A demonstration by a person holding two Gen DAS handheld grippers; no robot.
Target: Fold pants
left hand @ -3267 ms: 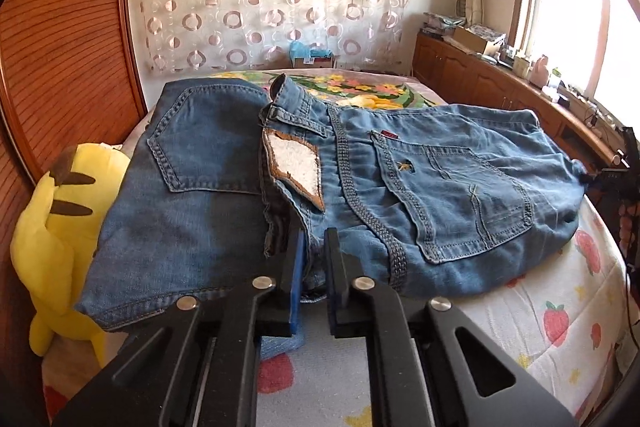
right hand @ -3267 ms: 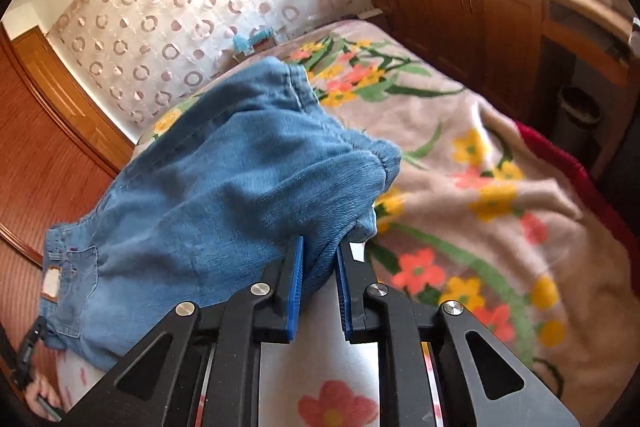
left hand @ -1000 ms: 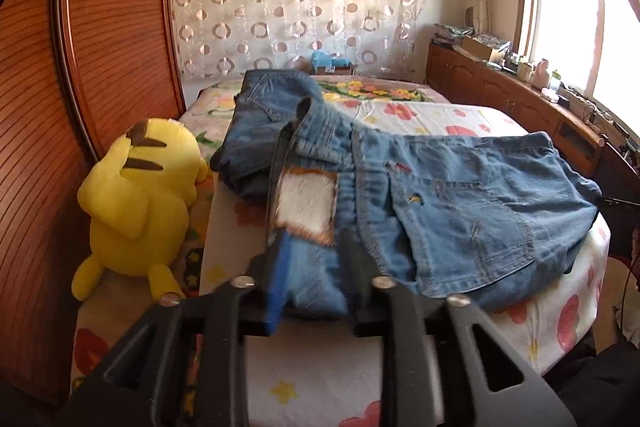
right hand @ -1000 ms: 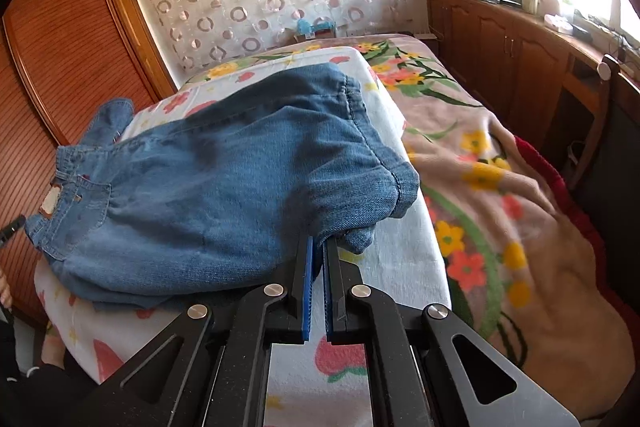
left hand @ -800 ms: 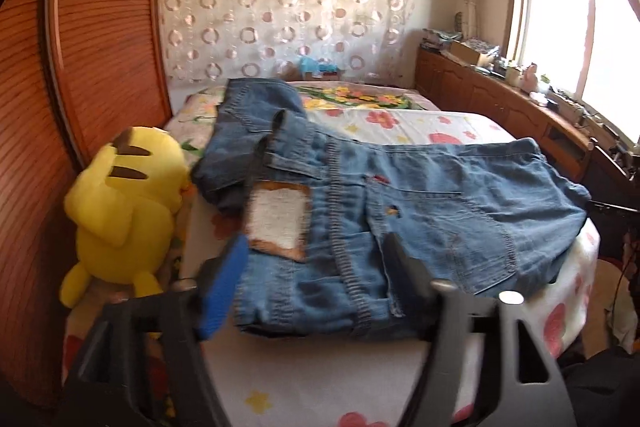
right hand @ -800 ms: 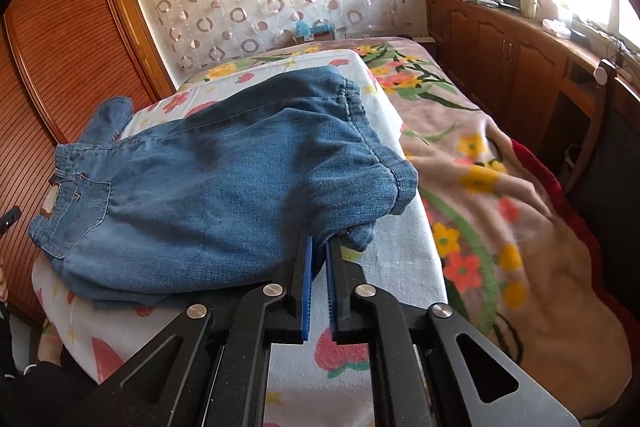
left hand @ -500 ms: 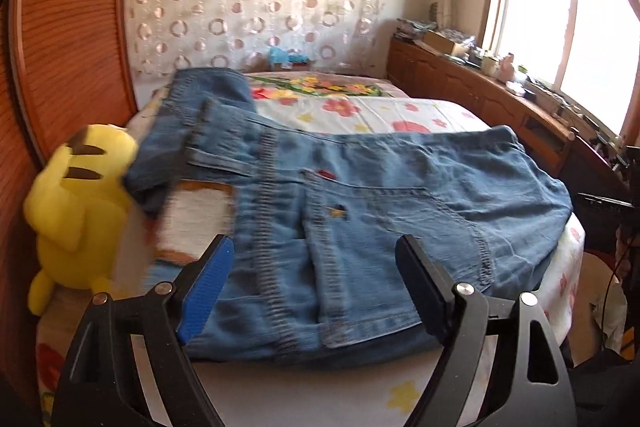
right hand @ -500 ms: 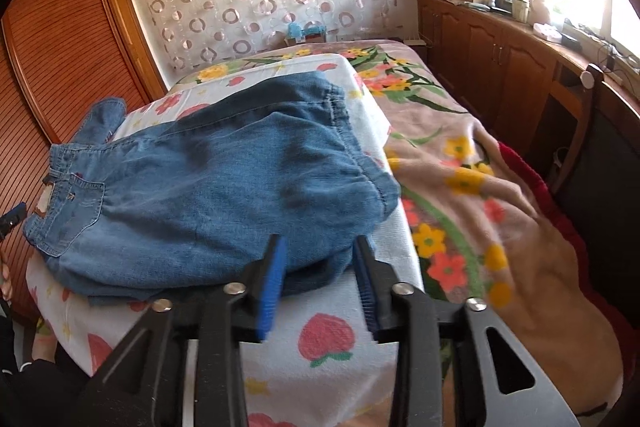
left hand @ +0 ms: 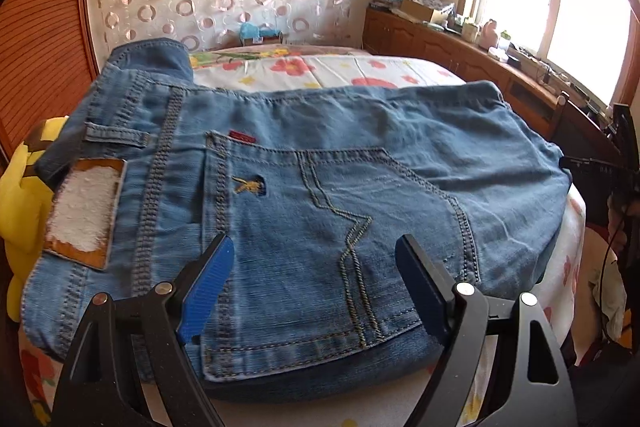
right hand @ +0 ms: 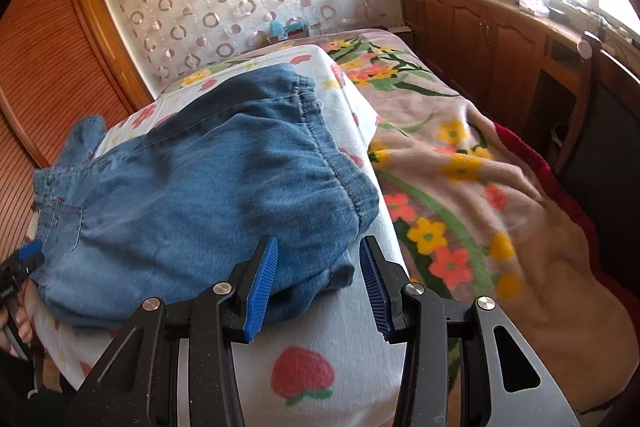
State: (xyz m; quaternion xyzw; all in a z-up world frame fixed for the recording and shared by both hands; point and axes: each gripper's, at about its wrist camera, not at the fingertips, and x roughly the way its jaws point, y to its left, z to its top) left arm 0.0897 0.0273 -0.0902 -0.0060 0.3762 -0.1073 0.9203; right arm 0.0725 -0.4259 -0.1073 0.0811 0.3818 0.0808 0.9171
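Observation:
Blue jeans (left hand: pixel 320 163) lie folded on the bed, back pocket and white waist patch (left hand: pixel 84 211) facing up. My left gripper (left hand: pixel 314 259) hovers open and wide over the back pocket, with nothing pinched. In the right wrist view the hem end of the jeans (right hand: pixel 224 179) rests on the sheet. My right gripper (right hand: pixel 318 251) is opening; a denim corner (right hand: pixel 336 273) lies loosely between its blue pads (right hand: pixel 264 275), which do not press it. The left gripper (right hand: pixel 20 261) shows at the far left edge there.
A yellow plush toy (left hand: pixel 20 195) sits left of the jeans by the wooden wardrobe (left hand: pixel 40 27). The strawberry-print sheet (right hand: pixel 304 375) lies over a floral blanket (right hand: pixel 480 187). Wooden cabinets (right hand: pixel 480 27) and a chair (right hand: pixel 592 99) stand to the right.
Both grippers let go of the jeans and opened. The left one swung right, from the waist patch to over the back pocket. The right one stayed by the hem corner.

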